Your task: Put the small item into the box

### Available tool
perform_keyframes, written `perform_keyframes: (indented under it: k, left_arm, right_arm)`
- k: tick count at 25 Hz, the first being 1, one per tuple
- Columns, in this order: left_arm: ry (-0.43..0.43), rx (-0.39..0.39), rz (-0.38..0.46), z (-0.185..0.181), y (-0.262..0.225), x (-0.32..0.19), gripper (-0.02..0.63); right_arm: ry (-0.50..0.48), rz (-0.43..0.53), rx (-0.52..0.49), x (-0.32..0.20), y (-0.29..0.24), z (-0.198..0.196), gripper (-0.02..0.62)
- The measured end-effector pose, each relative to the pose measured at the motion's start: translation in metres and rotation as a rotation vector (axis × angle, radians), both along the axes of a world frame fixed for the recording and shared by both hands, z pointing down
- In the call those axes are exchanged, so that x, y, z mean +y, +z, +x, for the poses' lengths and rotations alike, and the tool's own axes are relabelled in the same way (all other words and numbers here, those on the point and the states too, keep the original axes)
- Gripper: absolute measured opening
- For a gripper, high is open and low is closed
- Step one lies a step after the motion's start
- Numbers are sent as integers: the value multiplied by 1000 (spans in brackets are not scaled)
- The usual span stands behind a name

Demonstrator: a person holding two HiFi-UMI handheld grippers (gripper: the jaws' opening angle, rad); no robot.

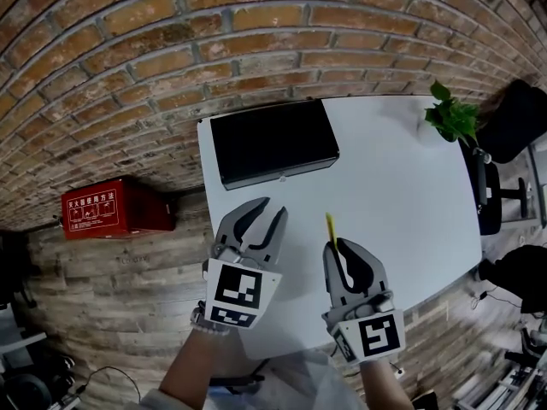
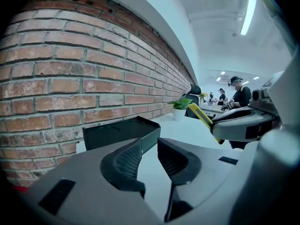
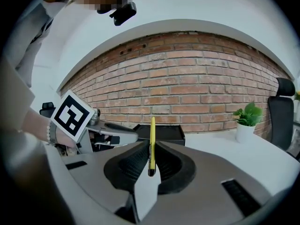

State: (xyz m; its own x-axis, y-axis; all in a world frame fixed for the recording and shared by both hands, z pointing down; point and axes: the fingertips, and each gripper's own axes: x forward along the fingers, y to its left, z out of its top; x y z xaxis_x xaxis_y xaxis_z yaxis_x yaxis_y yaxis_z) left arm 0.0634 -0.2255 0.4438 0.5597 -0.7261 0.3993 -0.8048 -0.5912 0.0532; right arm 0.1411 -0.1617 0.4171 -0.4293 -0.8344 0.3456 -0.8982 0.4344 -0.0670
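The person holds both grippers above the near part of the white tabletop [image 1: 402, 186], side by side and a little apart. The right gripper [image 3: 151, 146] has its 2 jaws closed on a thin yellow item [image 3: 152, 132]. The item stands upright between the ribbed inner faces, and its upper end rises well above the jaw tips. Its dark lower end shows just under the place where the jaws meet.

The left gripper [image 2: 149, 146] carries nothing. Its jaws stand apart, and only the white tabletop is seen in the gap between them.

The black box [image 1: 273, 142] lies on the far left part of the tabletop, near the brick wall [image 1: 171, 41]. It is long and low, and its long side is turned toward the grippers. Both grippers point toward it, but neither touches it. The yellow item is in the air over the tabletop, apart from the box.

At the far right corner of the tabletop stands 1 small green plant [image 1: 451, 118] in a white pot. A black chair [image 1: 513, 118] is just behind it. On the floor to the left, against the wall, there is a red box [image 1: 115, 209].
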Motion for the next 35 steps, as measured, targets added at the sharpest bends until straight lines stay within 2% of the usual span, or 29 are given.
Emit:
perform_keyframes:
  k: [9, 24, 29, 33, 35]
  left_arm:
    - [-36, -65, -43, 14, 37, -29, 100]
    - [-93, -173, -96, 24, 83, -56, 100]
    - [-114, -171, -107, 26, 88, -63, 100]
    - [-135, -165, -124, 27, 94, -66, 98]
    - [-140, -170, -124, 26, 94, -67, 77]
  right_arm:
    - [-16, -17, -19, -9, 14, 17, 67]
    - [16, -23, -47, -15, 28, 40, 67]
    - [23, -35, -50, -13, 31, 47, 67]
    - [9, -80, -30, -7, 41, 52, 67]
    - [11, -77, -33, -8, 41, 53, 67]
